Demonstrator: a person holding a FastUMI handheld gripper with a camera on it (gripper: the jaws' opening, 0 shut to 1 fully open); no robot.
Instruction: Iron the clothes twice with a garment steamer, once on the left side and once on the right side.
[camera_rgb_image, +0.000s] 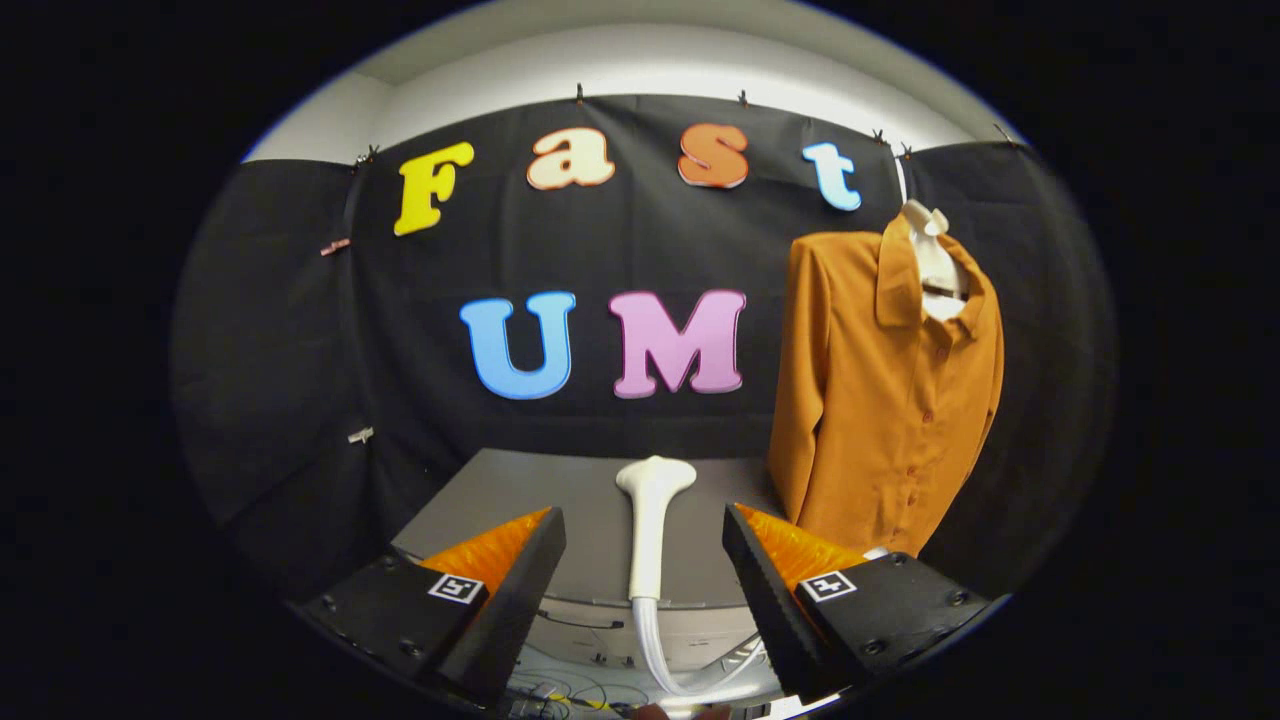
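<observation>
Although the steamer head (652, 520) lay between the two fingers in the gripper view, we judged that the gripper (645, 570) had not yet taken it: the fingers stood spread wide, one on each side of the white handle, with a clear gap to either pad and no contact. The head rested on the grey table (520, 490), its broad nozzle end pointing away from us, and its pale hose (660, 650) curled down over the near edge of the table. The orange shirt (880, 400), buttoned and hung on a white hanger (930, 250), stood beyond the right finger, against the black cloth wall, well apart from the steamer.

We took the step in hand to be the approach for the first grasp; neither the left nor the right pass over the shirt appeared begun. The next move, in our judgement, called for closing both fingers squarely on the slim handle, below the flared head, before lifting it toward the shirt, with slack left in the hose.

Each finger mount carried a small square black-and-white marker (457, 588); we could read no brand or label on the steamer or the shirt.
</observation>
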